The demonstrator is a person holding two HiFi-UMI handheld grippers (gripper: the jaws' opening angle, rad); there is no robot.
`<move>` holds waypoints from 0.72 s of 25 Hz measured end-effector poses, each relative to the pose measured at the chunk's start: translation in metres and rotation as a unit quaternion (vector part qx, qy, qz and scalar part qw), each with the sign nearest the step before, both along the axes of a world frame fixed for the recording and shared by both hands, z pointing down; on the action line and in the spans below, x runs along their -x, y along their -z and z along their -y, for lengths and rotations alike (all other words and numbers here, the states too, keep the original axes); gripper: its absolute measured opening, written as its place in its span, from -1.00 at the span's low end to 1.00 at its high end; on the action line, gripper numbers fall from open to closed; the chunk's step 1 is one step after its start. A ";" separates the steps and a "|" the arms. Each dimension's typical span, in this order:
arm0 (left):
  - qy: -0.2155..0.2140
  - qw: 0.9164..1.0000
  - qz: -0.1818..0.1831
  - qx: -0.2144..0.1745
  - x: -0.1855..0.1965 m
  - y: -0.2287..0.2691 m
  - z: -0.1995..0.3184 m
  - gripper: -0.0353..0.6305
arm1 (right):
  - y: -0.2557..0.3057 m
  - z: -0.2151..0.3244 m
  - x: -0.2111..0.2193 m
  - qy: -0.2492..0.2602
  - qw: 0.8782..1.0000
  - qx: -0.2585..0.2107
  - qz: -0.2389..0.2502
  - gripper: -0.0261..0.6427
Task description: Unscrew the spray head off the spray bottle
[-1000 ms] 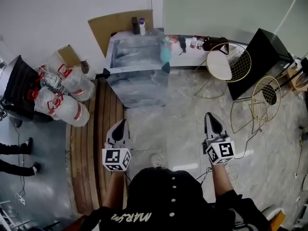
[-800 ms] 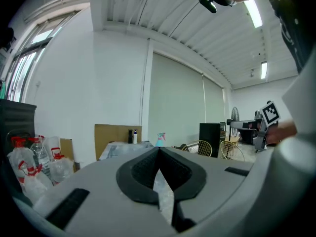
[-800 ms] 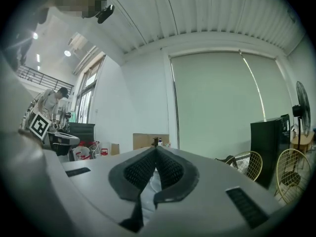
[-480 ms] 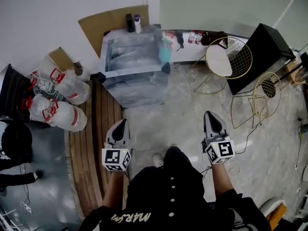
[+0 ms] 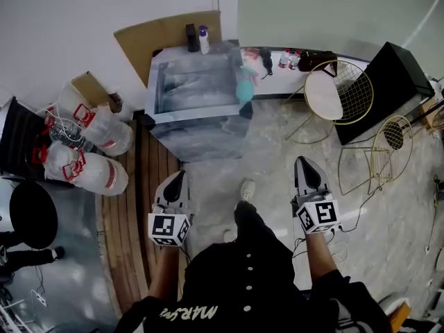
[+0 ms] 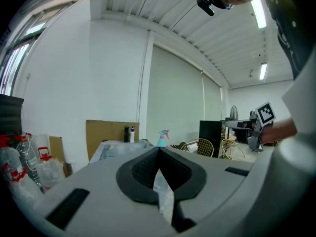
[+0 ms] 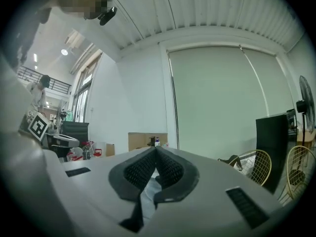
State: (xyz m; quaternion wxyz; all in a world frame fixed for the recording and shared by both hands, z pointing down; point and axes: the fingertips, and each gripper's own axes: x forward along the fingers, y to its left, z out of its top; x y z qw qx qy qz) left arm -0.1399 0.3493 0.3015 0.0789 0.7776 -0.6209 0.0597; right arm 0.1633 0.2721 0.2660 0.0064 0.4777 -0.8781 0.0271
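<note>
Left gripper [image 5: 177, 177] and right gripper [image 5: 306, 165], both closed and empty, could topple the upper-centre spray bottle [image 5: 244, 89] off its table [image 5: 196, 114].

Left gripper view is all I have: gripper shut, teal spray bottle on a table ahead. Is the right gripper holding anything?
Observer: No. The right gripper is shut with nothing in it.
Operator: Where on the table is the bottle?
Observer: The head view shows the spray bottle upright at the table's right edge, near its front corner.
Operator: Is either gripper at it?
Observer: No. The left gripper and the right hang over the floor, short of the table.
</note>
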 end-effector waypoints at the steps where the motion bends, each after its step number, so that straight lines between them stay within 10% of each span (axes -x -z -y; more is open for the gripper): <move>1: -0.001 1.000 0.001 0.000 0.001 -0.001 0.010 -0.83 | -0.001 0.010 0.002 0.002 1.000 -0.001 0.001 -0.88; 18: -0.052 0.999 0.006 -0.005 -0.025 0.017 0.213 -0.83 | 0.012 0.215 0.032 0.095 0.995 0.009 0.019 -0.89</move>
